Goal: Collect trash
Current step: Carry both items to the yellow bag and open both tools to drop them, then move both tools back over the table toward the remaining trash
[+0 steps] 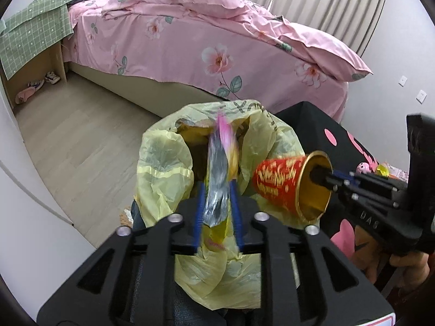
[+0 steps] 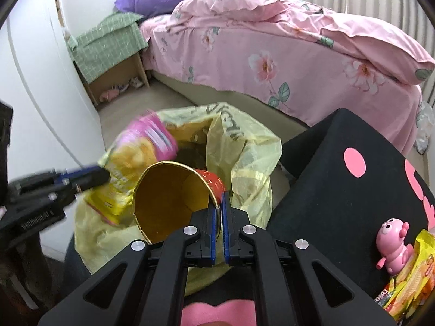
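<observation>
Trash bag (image 1: 163,168), yellow plastic, mouth open, serves as the landmark; it sits on the floor just beside a black table (image 2: 339,190) with pink dots, and a bed with pink flowered bedding (image 1: 190,43) lies beyond it.

Left gripper (image 1: 217,198): blue pads parted a little, with a crumpled snack wrapper (image 1: 220,168) (pink, yellow and silver foil) between them. Wrapper is motion-blurred and hangs over the bag's mouth. Whether the pads press on it cannot be told from the left wrist view; from the right wrist view the same wrapper (image 2: 136,168) sits at the tip of the left gripper (image 2: 92,175), above the near-left rim of the bag.

Right gripper (image 2: 218,209): jaws nearly closed, pinching the rim of a red paper cup (image 2: 174,198) with gold lining. Cup lies tilted on its side, open end toward the right gripper's camera, above the bag's near edge.

On the table, away from the bag: a pink toy figure (image 2: 391,247) and a yellow snack packet (image 2: 416,269), touching each other.
</observation>
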### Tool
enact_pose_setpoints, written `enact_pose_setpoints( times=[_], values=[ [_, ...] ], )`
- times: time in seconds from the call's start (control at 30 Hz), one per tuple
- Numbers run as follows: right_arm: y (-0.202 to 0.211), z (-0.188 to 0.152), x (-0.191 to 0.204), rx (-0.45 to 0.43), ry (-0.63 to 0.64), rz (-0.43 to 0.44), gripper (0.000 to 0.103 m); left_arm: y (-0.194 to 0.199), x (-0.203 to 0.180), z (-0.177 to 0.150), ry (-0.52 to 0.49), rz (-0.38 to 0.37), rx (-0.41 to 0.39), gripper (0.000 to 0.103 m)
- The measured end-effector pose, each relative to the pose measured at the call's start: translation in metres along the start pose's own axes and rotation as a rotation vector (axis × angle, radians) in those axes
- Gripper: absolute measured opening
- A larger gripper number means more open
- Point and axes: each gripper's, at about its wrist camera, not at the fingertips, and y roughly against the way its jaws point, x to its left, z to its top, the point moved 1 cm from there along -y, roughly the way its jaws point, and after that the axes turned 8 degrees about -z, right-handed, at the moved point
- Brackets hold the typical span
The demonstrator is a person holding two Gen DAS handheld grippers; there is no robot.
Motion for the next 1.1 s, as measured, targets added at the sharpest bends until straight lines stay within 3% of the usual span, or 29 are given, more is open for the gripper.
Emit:
enact_pose_setpoints(
  times=[0.07,0.13,0.17,0.2,0.47,0.63,0.83,0.93,1.1],
  values=[
    [0.001,-0.003,0.001,0.010,0.015,-0.007,0.008,0.003,-0.001,0.001,-0.002,-0.002,-0.009,0.026],
    [0.005,-0.007,0.001,0.014,0.028,-0.008,0.024,0.007,-0.004,0.003,-0.003,-0.004,-0.019,0.028],
    [0.008,-0.009,0.001,0.010,0.031,-0.011,0.039,0.009,-0.004,0.004,-0.004,-0.004,-0.024,0.028],
    [0.011,-0.011,0.000,0.003,0.033,-0.010,0.042,0.012,-0.005,0.005,-0.005,-0.003,-0.031,0.029],
    [0.052,-0.025,-0.031,-0.055,-0.048,-0.038,0.043,0.035,-0.020,0.010,-0.030,-0.012,-0.080,0.032],
    [0.099,-0.048,-0.068,-0.110,-0.120,-0.112,0.043,0.042,-0.049,0.006,-0.088,-0.077,-0.091,0.036],
    [0.179,-0.103,-0.112,-0.237,-0.185,-0.164,0.051,0.042,-0.117,-0.007,-0.217,-0.225,-0.076,0.046],
    [0.211,-0.139,-0.127,-0.297,-0.200,-0.211,0.058,0.035,-0.158,-0.019,-0.299,-0.320,-0.031,0.050],
    [0.239,-0.198,-0.156,-0.295,-0.263,-0.264,0.058,0.019,-0.213,-0.048,-0.391,-0.416,0.047,0.051]
  ],
)
